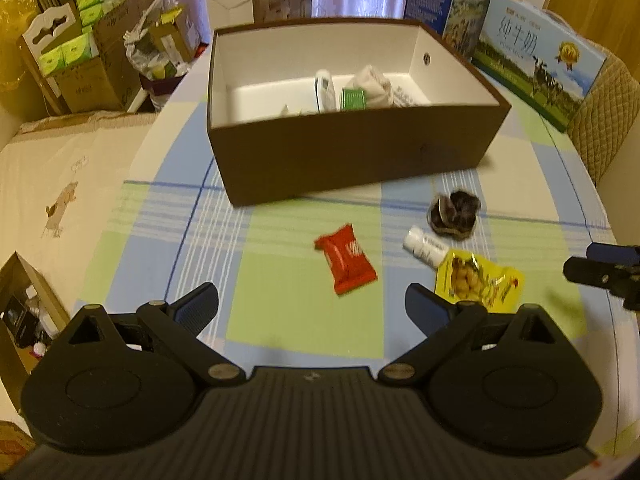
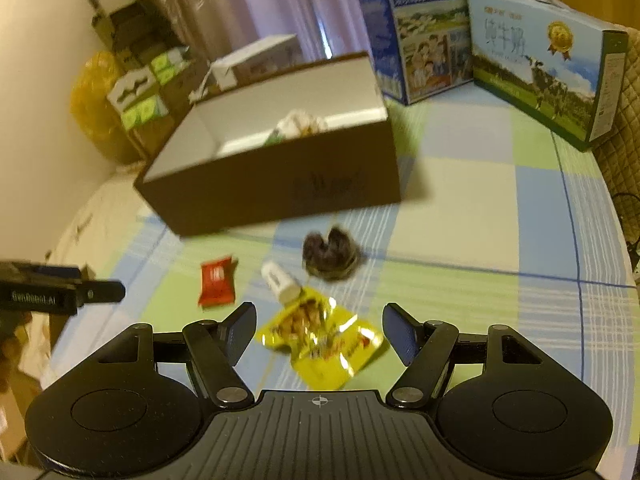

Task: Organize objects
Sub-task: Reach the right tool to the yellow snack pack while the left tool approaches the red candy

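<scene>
A brown box (image 1: 352, 160) with a white inside stands on the checked cloth and holds several small items. In front of it lie a red snack packet (image 1: 347, 259), a small white bottle (image 1: 424, 246), a dark scrunchie (image 1: 454, 214) and a yellow snack packet (image 1: 478, 280). My left gripper (image 1: 312, 300) hangs open above the cloth, just short of the red packet. My right gripper (image 2: 319, 322) is open too, its fingers standing either side of the yellow packet (image 2: 320, 340) and above it. The white bottle (image 2: 280, 280), red packet (image 2: 216, 284) and scrunchie (image 2: 330, 256) lie beyond.
Two blue milk cartons (image 1: 536, 56) stand at the back right of the table, by a quilted chair back (image 1: 604, 112). Cardboard boxes and bags (image 1: 92, 48) crowd the floor at the left. A cream cloth (image 1: 60, 184) covers the surface left of the table.
</scene>
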The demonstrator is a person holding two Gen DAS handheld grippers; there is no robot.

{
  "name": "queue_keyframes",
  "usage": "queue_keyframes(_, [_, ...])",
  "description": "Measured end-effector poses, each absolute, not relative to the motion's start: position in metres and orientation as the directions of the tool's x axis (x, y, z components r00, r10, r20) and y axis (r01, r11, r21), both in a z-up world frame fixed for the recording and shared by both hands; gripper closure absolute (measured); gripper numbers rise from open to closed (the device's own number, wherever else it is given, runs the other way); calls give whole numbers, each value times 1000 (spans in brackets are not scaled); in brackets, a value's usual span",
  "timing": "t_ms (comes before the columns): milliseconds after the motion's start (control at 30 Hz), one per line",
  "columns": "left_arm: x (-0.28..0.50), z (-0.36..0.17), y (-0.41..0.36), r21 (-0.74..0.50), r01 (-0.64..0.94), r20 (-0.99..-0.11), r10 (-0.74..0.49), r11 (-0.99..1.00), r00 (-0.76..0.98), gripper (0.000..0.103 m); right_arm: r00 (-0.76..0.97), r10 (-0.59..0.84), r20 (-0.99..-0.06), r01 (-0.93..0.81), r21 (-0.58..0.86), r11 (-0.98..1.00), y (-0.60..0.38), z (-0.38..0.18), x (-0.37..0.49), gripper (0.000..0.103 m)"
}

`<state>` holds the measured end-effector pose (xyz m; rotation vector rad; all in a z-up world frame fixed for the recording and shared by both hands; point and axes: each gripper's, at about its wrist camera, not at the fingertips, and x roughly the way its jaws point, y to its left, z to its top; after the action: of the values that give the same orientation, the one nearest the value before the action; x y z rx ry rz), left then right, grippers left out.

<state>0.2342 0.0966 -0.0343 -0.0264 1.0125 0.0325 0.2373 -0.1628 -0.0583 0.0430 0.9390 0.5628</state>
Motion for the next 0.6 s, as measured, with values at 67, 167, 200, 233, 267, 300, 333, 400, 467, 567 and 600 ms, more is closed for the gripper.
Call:
queue_keyframes(67, [231, -38, 96, -7, -37, -855, 13, 999, 519, 5, 442, 473, -762, -453, 265, 851, -160, -64, 231, 36])
queue_keyframes(167, [227, -43, 94, -7, -33, -861, 11, 999, 508, 5, 427, 467, -775, -474, 248, 845, -155, -70, 225, 36])
queue_keyframes(200, [226, -45, 93, -8, -33, -864, 10, 999, 504, 5, 423, 465, -778, -482, 241, 842, -152, -72, 222, 36])
queue_keyframes(233, [224, -46, 93, -7, -33, -866, 10, 999, 501, 5, 420, 464, -780, -491, 234, 839, -150, -73, 220, 36])
queue_keyframes(267, [223, -48, 92, -7, -32, -868, 10, 999, 497, 5, 419, 461, -782, -500, 225, 836, -148, -74, 218, 36])
queue_keyframes(300, [222, -49, 92, -7, -32, -870, 9, 999, 493, 5, 420, 457, -784, -507, 215, 835, -146, -76, 217, 36])
queue_keyframes(333, [221, -50, 92, -7, -31, -872, 9, 999, 490, 5, 421, 455, -785, -512, 209, 833, -144, -77, 216, 36])
queue_keyframes(400, [219, -53, 92, -8, -30, -876, 7, 1000, 483, 5, 420, 451, -787, -520, 199, 831, -140, -80, 215, 36])
queue_keyframes(467, [219, -57, 92, -8, -31, -880, 8, 999, 474, 5, 423, 444, -790, -529, 182, 828, -137, -83, 214, 36])
queue_keyframes(567, [219, -62, 93, -6, -35, -888, 11, 999, 460, 5, 428, 430, -795, -553, 146, 820, -130, -89, 211, 36])
queue_keyframes(600, [219, -65, 93, -4, -37, -890, 14, 999, 456, 5, 432, 423, -797, -562, 130, 817, -127, -92, 211, 36])
